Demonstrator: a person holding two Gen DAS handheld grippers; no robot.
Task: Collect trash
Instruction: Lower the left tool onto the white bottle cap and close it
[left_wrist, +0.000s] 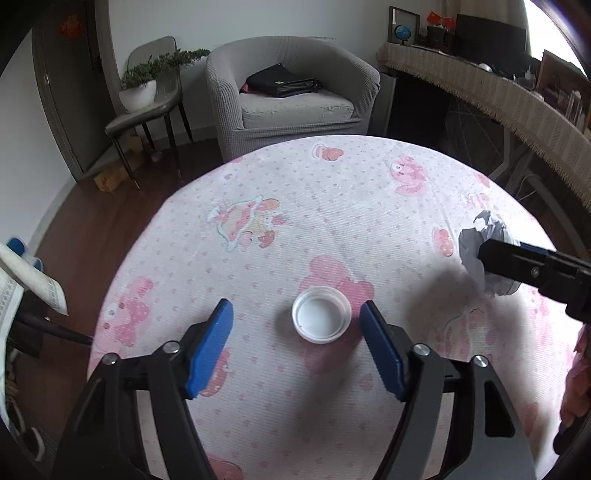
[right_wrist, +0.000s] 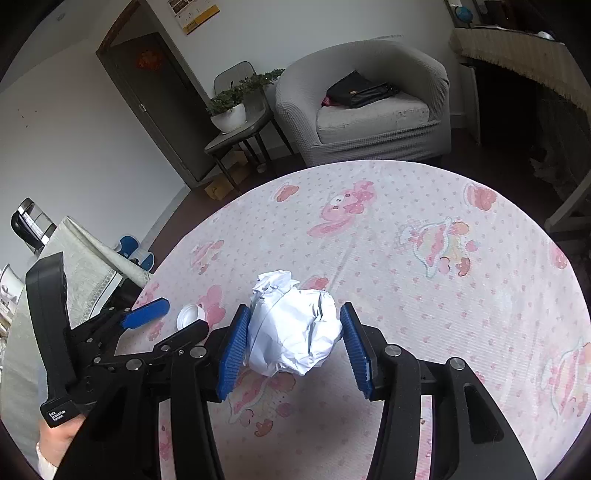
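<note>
A white plastic cap lies open side up on the pink-patterned tablecloth. My left gripper is open, its blue pads on either side of the cap without touching it. A crumpled white paper ball lies on the cloth. My right gripper is open around the ball, the left pad at its side and the right pad a little off it. The ball and the right gripper's finger show at the right of the left wrist view. The cap and the left gripper show at the left of the right wrist view.
The round table's far edge drops to a dark wood floor. Beyond stand a grey armchair with a black bag, a chair with a potted plant, and a fringed sideboard at right. Cloth-covered furniture stands left of the table.
</note>
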